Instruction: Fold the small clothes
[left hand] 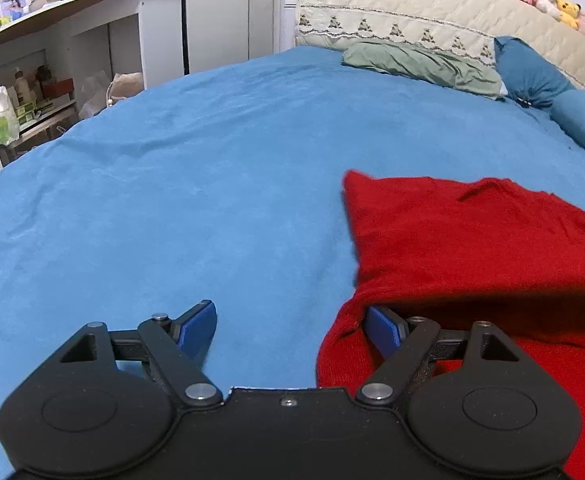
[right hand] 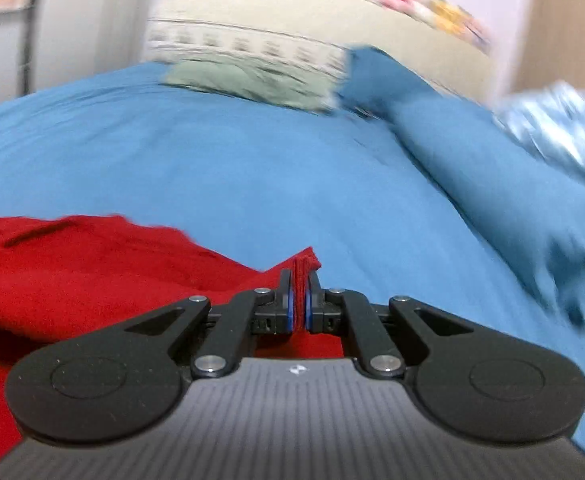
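Note:
A red knit garment (left hand: pixel 472 240) lies on the blue bedspread (left hand: pixel 212 180), to the right in the left wrist view. My left gripper (left hand: pixel 290 328) is open just above the bed; its right finger (left hand: pixel 380 328) touches the garment's near left edge and nothing sits between the jaws. In the right wrist view the garment (right hand: pixel 92 264) lies to the left. My right gripper (right hand: pixel 299 292) is shut on a folded edge of the red garment and holds it slightly raised. This view is blurred by motion.
A green pillow (left hand: pixel 424 64) and blue pillows (left hand: pixel 532 72) lie at the bed's head by a cream headboard (left hand: pixel 432 8) topped with plush toys. White shelves (left hand: pixel 52 60) stand left of the bed. A light blue bundle (right hand: pixel 564 128) lies at the right.

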A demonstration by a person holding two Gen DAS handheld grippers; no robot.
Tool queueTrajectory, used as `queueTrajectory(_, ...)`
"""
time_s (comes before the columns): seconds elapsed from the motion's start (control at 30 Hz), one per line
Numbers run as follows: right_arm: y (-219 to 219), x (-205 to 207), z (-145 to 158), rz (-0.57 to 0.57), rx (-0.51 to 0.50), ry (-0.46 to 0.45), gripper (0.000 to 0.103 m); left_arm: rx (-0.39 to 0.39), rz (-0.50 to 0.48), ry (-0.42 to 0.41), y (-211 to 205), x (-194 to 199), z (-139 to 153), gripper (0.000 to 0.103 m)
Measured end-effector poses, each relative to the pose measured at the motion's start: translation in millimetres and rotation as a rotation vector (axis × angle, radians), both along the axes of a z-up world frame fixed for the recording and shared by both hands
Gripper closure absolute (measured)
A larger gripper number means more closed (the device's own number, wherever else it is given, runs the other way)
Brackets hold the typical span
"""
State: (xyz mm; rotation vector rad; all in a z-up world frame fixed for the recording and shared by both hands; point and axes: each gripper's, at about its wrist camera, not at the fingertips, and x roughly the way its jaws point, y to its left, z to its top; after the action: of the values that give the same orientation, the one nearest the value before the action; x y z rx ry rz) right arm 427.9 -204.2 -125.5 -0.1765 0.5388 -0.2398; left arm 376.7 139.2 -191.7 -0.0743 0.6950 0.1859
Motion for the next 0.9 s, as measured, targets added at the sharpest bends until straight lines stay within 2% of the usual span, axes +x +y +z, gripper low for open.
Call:
queueTrajectory(0.1, -35, -6, -23, -0.043, 0.13, 0.046, 0.083, 0.032, -0.011, 0.015, -5, -1, 1, 0.019)
queueTrajectory(0.23, -54, -16, -40, -0.03, 0.224, 0.035, 0.079, 0.021, -0.012, 0.037, -3, -7, 7, 0.021)
queueTrajectory(0.3, -57, -24, -40, -0.075, 0.228, 0.028, 0.059, 0.054, -0.036, 0.007, -10, -14, 17, 0.021)
queueTrajectory(0.33, -58, -32, -37, -0.11, 0.212, 0.017, 0.033, 0.067, -0.064, -0.025, -17, -19, 24, 0.02)
queueTrajectory(0.37, -56, -43, -34, -0.128, 0.187, -0.018, 0.014, 0.069, -0.097, -0.056, -25, -21, 30, 0.019)
queueTrajectory(0.4, -47, -55, -31, -0.124, 0.161, -0.054, 0.01, 0.068, -0.133, -0.087, -33, -22, 36, 0.018)
queueTrajectory(0.47, -33, -68, -30, -0.061, 0.095, -0.091, 0.008, 0.065, -0.204, -0.14, -50, -20, 42, 0.014)
queueTrajectory(0.53, -20, -69, -32, 0.031, 0.071, -0.086, 0.008, 0.061, -0.267, -0.142, -64, -14, 39, 0.013)
queueTrajectory(0.63, -11, -61, -38, 0.125, 0.136, -0.059, 0.009, 0.049, -0.312, -0.093, -74, -7, 21, 0.013)
queueTrajectory(0.73, -16, -44, -53, 0.098, 0.211, 0.018, 0.009, 0.0, -0.293, 0.033, -64, 7, -4, 0.012)
queueTrajectory(0.8, -25, -36, -65, 0.047, 0.257, 0.057, 0.009, -0.045, -0.295, 0.021, -56, 8, -6, 0.011)
queueTrajectory(0.9, -29, -39, -65, 0.053, 0.287, 0.045, 0.009, -0.068, -0.287, 0.035, -51, 8, 0, 0.011)
